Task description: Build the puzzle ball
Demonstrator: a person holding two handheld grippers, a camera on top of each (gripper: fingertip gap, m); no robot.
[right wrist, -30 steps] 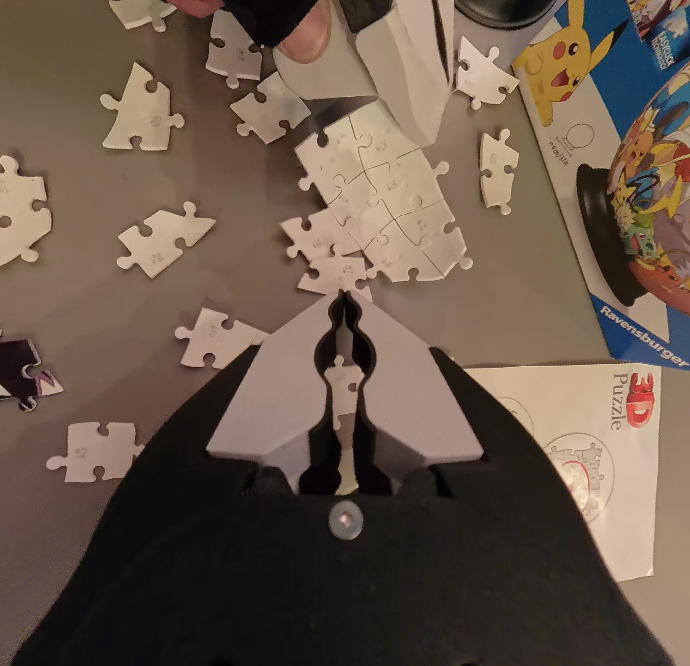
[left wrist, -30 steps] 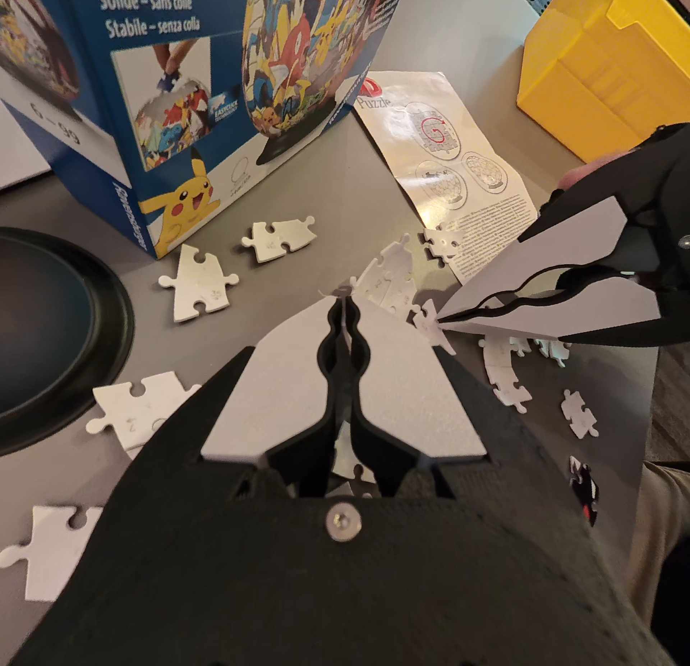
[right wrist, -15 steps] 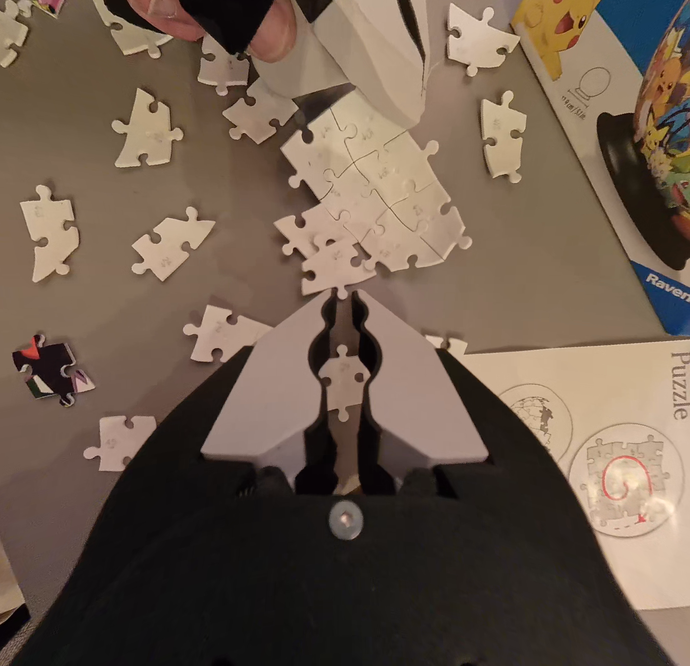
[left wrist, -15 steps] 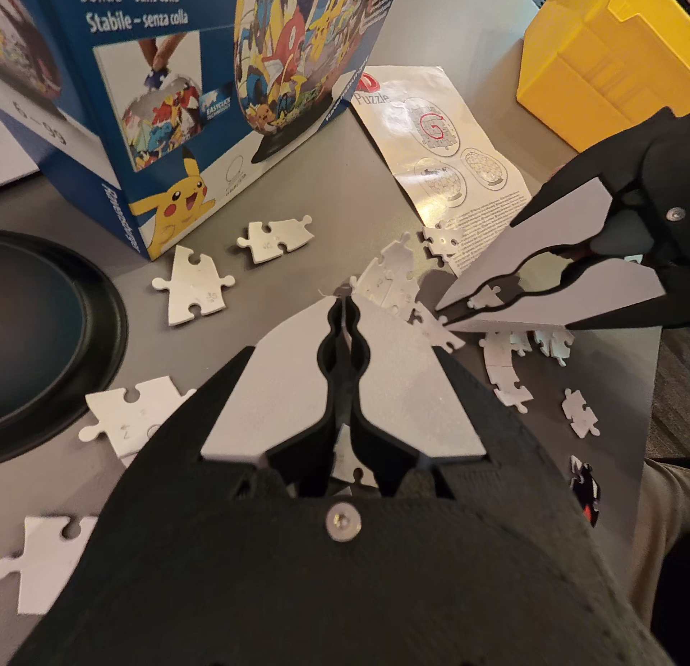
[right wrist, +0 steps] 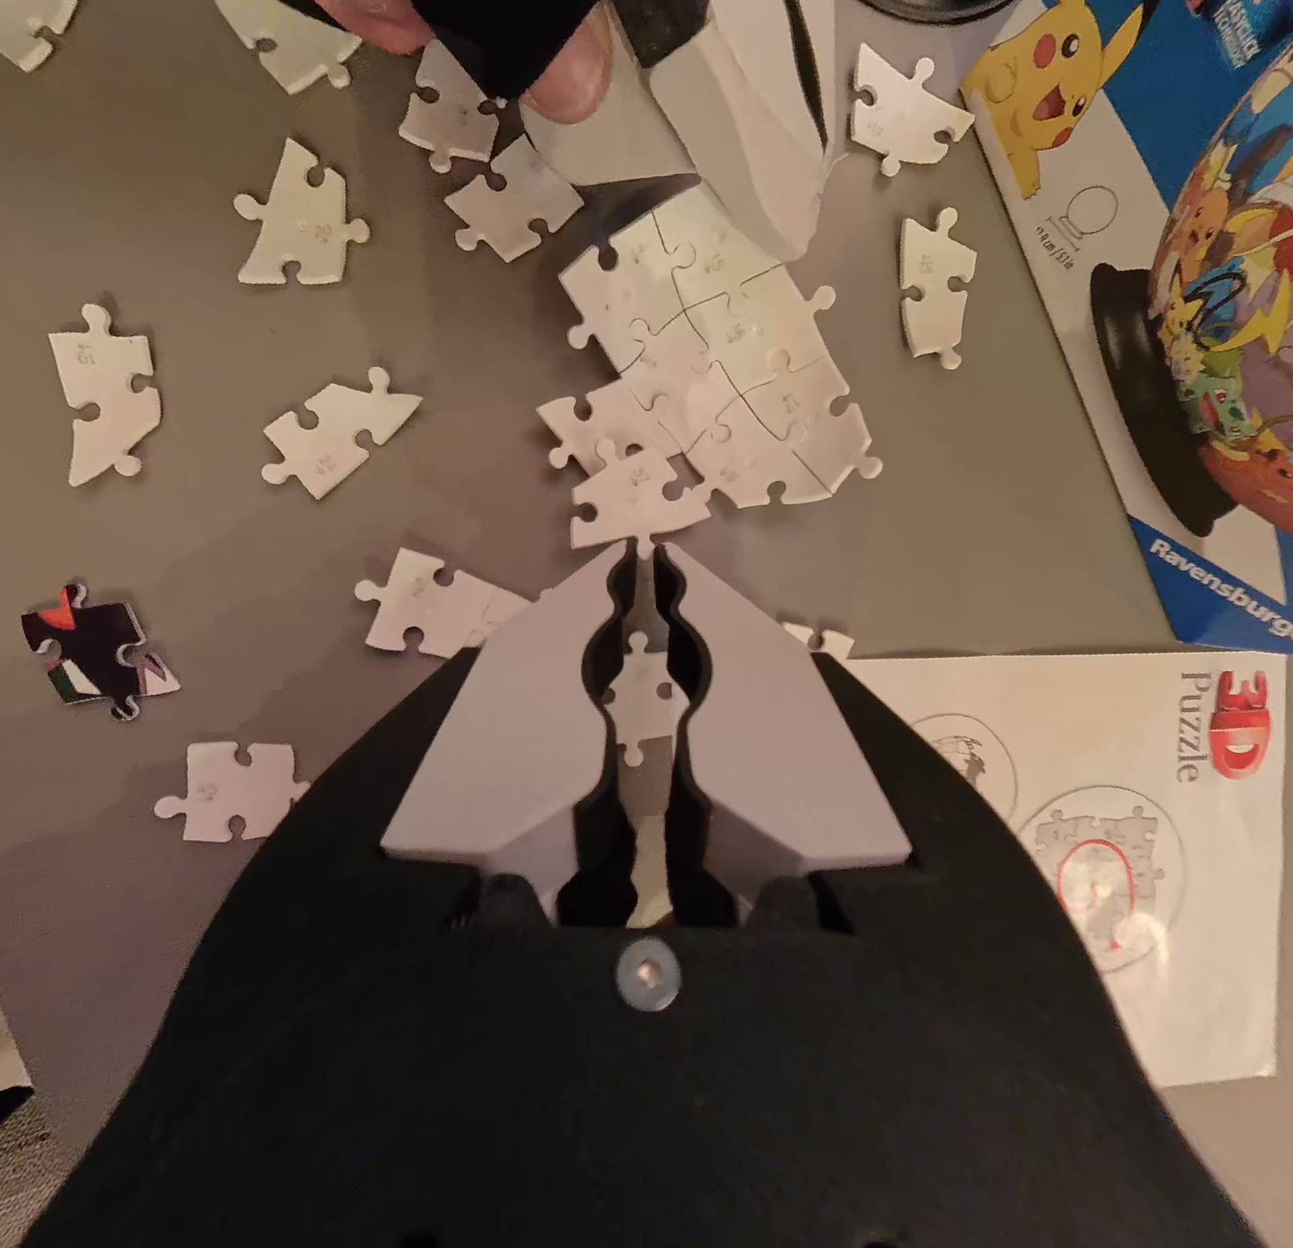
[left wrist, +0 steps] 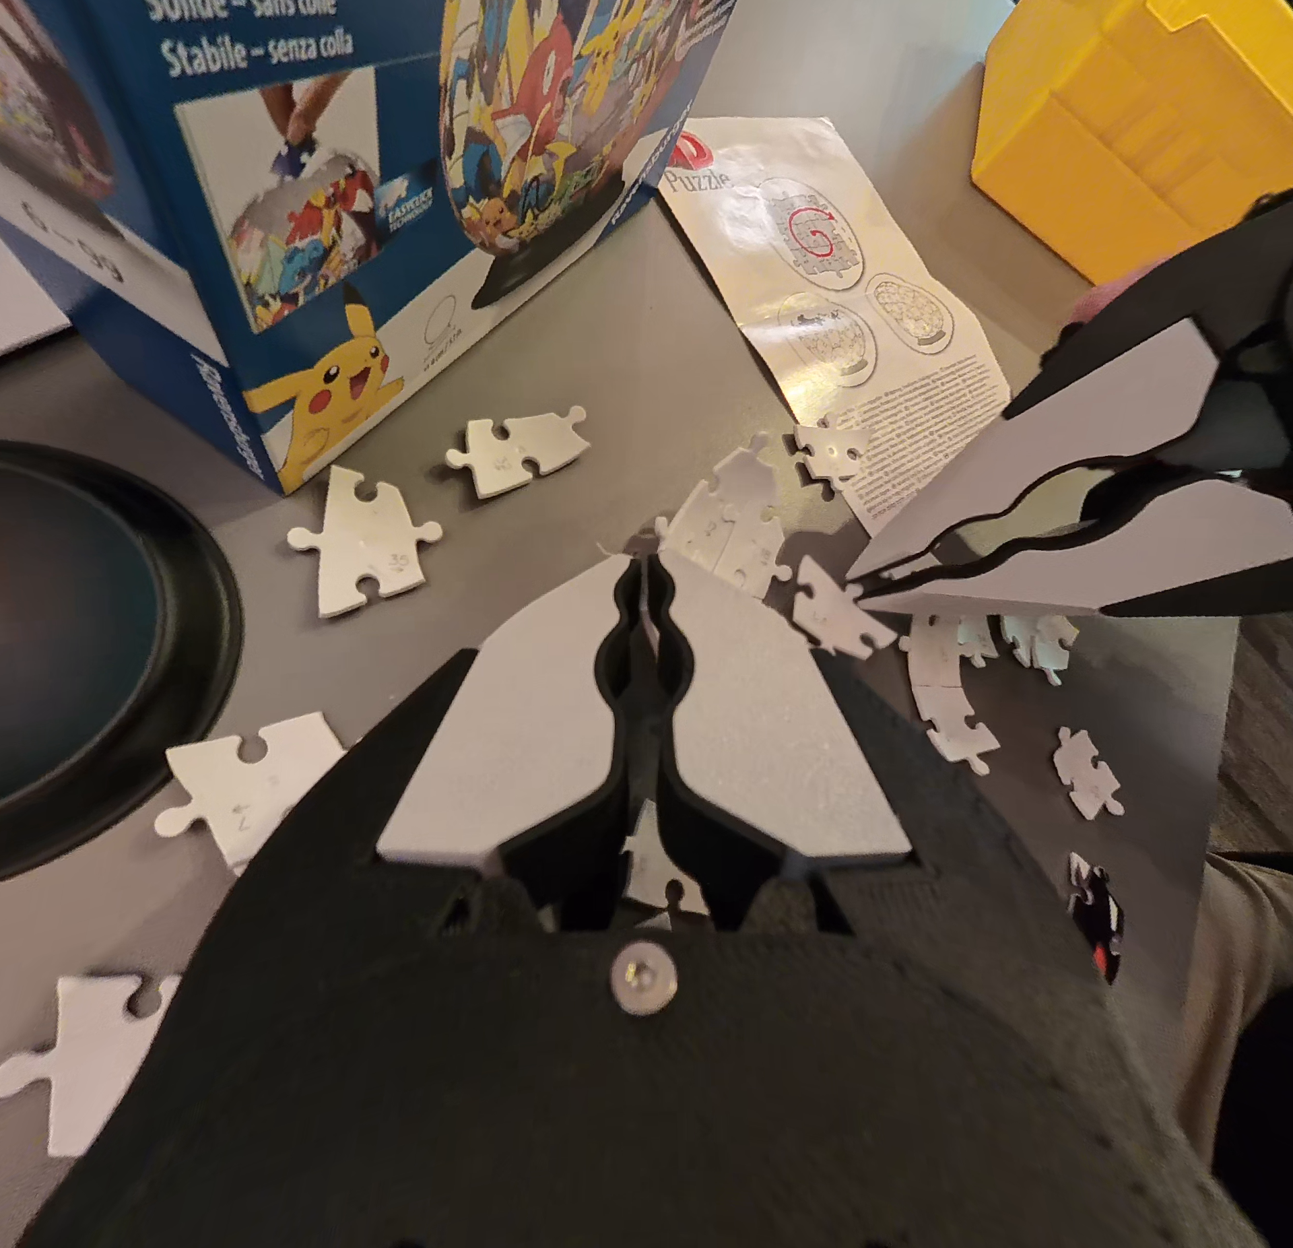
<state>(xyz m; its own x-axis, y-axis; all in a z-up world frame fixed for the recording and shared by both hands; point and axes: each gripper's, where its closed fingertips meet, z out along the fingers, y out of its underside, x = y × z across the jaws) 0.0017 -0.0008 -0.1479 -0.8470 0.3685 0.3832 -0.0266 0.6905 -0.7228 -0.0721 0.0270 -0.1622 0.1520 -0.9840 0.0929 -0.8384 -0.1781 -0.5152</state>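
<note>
A grey table (right wrist: 175,445) carries the work, with the puzzle box (left wrist: 294,186) standing at its far side, a folded leaflet (right wrist: 1091,829) lying beside it, a yellow bin (left wrist: 1133,116) in one corner and a black round stand (left wrist: 91,654) at the edge. Only a small part of the ball has been built: a patch (right wrist: 728,375) of roughly eight joined pieces lies blank side up near the middle of the table, and a short curved strip (left wrist: 944,696) of joined pieces is seen further off in the left wrist view. The left gripper (left wrist: 647,564) is closed, its tips pinching or pressing the far edge of the patch; a firm grasp cannot be confirmed. The right gripper (right wrist: 647,550) is closed on the lower edge of a single piece (right wrist: 637,497), which is held against the near corner of the patch, overlapping it slightly and apparently not yet locked in. Many loose pieces (right wrist: 336,431) are scattered around, nearly all blank side up, with one dark printed piece (right wrist: 98,654) face up at the side. Most of the work is judged to be left: the held piece has to be seated, the scattered pieces joined on, the curved sections closed into a sphere, and the ball set on the stand.
</note>
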